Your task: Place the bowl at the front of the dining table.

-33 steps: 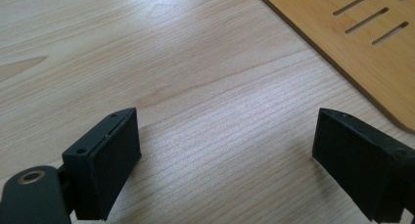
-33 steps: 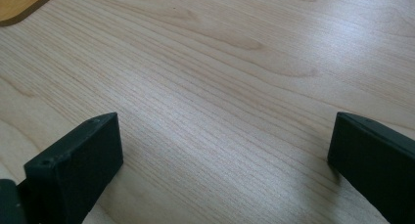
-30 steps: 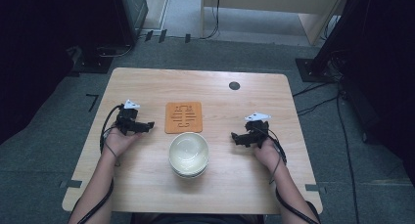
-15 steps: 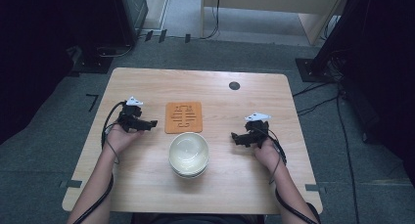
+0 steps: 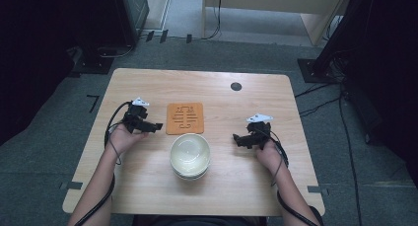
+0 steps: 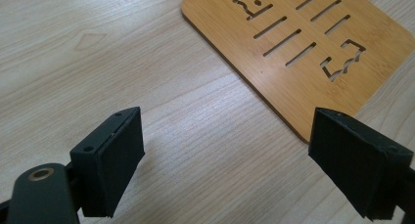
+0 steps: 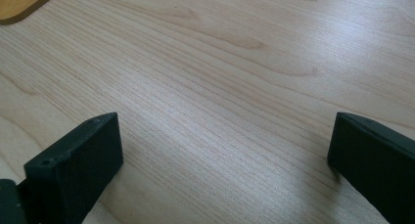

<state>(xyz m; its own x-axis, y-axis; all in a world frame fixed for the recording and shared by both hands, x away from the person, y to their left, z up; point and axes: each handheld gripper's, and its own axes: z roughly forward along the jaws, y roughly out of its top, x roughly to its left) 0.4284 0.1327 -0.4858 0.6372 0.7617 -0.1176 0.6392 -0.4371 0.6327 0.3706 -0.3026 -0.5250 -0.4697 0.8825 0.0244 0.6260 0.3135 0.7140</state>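
A stack of pale bowls (image 5: 190,156) stands at the middle of the wooden table (image 5: 148,196), near its front. Just behind the stack lies a square orange bamboo trivet (image 5: 185,118) with cut slots, seen close up as the trivet (image 6: 313,43) in the left gripper view. My left gripper (image 5: 156,127) rests left of the trivet, open, with bare wood between its fingers (image 6: 112,160). My right gripper (image 5: 236,138) sits to the right of the bowls, open over bare wood, its fingers (image 7: 78,170) wide apart. A corner of the trivet (image 7: 19,1) shows at the top left of the right gripper view.
A small dark round disc (image 5: 236,86) sits in the table's far right part. Cables (image 5: 114,118) trail from both grippers along the forearms. Dark equipment stands and a pale cabinet (image 5: 276,14) surround the table on the grey floor.
The left gripper has shifted slightly to the right, toward the trivet. The right gripper and the bowls have not moved.
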